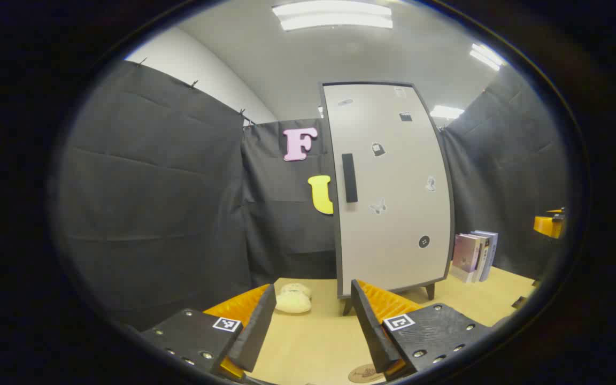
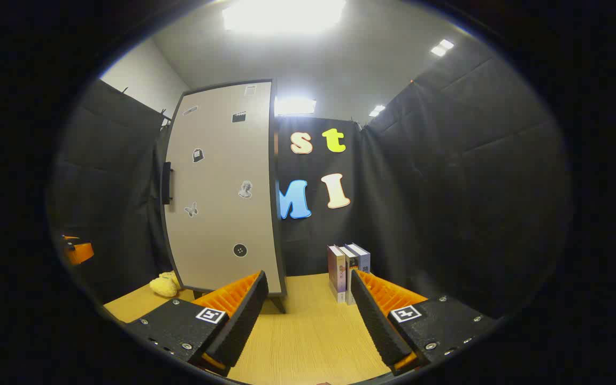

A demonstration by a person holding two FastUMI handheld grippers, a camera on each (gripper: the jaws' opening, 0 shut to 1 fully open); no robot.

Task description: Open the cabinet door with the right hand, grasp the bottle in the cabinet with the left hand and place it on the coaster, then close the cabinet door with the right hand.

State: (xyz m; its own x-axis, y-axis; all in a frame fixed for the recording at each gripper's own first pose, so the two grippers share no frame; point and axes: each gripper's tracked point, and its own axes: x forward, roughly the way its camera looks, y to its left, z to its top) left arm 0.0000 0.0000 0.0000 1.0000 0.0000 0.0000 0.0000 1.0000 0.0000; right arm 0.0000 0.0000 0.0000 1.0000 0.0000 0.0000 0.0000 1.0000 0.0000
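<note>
The left gripper (image 1: pixel 312 321) is hovering low over the wooden table (image 1: pixel 308 342) with its fingers spread wide and nothing between them. Straight ahead of it, a little to its right, the cabinet (image 1: pixel 391 187) is standing on short legs with its pale door (image 1: pixel 393 224) shut; the dark handle (image 1: pixel 349 177) is sitting on the door's near-left edge. The bottle is hidden behind that closed door, so I cannot tell where it stands. Just under this gripper's right finger, the edge of a round coaster (image 1: pixel 364 373) is peeking out on the table. Ahead between the fingers, a cream plush toy (image 1: pixel 293 299) is lying near the cabinet's foot. To the cabinet's right, a few books (image 1: pixel 474 255) are standing upright.

The right gripper (image 2: pixel 308 315) is also hanging above the table, fingers parted and empty. The cabinet is standing ahead to its left, the handle (image 2: pixel 167 183) on the far-left edge, well apart from the fingers. The books (image 2: pixel 348 270) are standing just beyond its right finger, and the toy (image 2: pixel 164 284) is lying off to its left.
</note>
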